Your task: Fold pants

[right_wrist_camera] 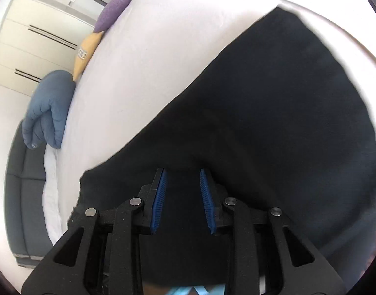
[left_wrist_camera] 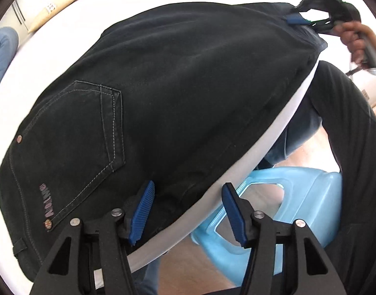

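1. Black denim: in the left wrist view the pants [left_wrist_camera: 178, 93] lie spread on the white bed [left_wrist_camera: 65, 36], back pocket [left_wrist_camera: 89, 132] facing up and off to the left of the fingers. They look already doubled leg on leg, though I cannot confirm the layers.
2. Left gripper [left_wrist_camera: 188, 211]: jaws stand wide, nothing between the pads. The left pad hovers over the pants' near edge; the right pad hangs past the bed's edge, above a light blue plastic stool [left_wrist_camera: 298, 209].
3. Far ahead and to the right of these fingers, the right gripper [left_wrist_camera: 308, 14] sits at the far end of the pants, in a person's hand [left_wrist_camera: 355, 41]. Contact there is hard to judge.
4. Right wrist view: the right gripper's [right_wrist_camera: 183, 196] jaws stand narrowly apart over black cloth [right_wrist_camera: 261, 123]; the pads do not appear to press any fabric.
5. Left of the fingers: bare sheet, then a blue quilt [right_wrist_camera: 50, 108] and cushions [right_wrist_camera: 114, 9] well off.
6. Judgement: lengthwise fold likely done; crosswise folds remain, with both grippers free to re-grip.
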The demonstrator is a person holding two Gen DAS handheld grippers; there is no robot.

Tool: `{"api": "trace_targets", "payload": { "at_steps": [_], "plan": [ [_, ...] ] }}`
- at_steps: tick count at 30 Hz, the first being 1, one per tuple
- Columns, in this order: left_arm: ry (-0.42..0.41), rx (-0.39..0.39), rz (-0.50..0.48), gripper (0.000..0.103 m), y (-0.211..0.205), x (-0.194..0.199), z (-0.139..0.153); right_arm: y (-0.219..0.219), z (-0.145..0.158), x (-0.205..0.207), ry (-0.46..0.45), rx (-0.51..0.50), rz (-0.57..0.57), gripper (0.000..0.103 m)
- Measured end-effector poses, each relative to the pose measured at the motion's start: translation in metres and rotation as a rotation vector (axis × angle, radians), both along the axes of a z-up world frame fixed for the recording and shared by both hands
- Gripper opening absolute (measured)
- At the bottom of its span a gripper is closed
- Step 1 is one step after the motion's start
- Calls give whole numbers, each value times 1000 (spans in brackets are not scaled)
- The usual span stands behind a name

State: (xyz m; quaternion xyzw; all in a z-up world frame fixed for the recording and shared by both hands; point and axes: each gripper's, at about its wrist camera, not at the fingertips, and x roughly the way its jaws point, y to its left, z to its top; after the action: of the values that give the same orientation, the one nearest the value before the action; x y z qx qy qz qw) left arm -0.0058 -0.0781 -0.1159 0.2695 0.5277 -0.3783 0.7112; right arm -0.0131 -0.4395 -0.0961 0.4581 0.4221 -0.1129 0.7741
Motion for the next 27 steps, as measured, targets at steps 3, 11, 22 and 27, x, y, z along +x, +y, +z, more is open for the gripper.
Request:
{"api": "trace_targets", "payload": {
  "at_steps": [3, 11, 22, 27],
  "plan": [
    [11, -25, 12, 59, 1, 3, 0, 22, 23, -22, -156, 188, 90, 54],
    [46, -64, 27, 60, 18, 11, 3, 112, -12, -36, -158, 521, 168, 62],
    [50, -86, 47, 61, 29, 17, 9, 131, -80, -36, -44, 555, 183, 55],
    [50, -88, 50, 61, 26, 15, 8, 141, -103, -28, -47, 584, 149, 48]
  ]
}}
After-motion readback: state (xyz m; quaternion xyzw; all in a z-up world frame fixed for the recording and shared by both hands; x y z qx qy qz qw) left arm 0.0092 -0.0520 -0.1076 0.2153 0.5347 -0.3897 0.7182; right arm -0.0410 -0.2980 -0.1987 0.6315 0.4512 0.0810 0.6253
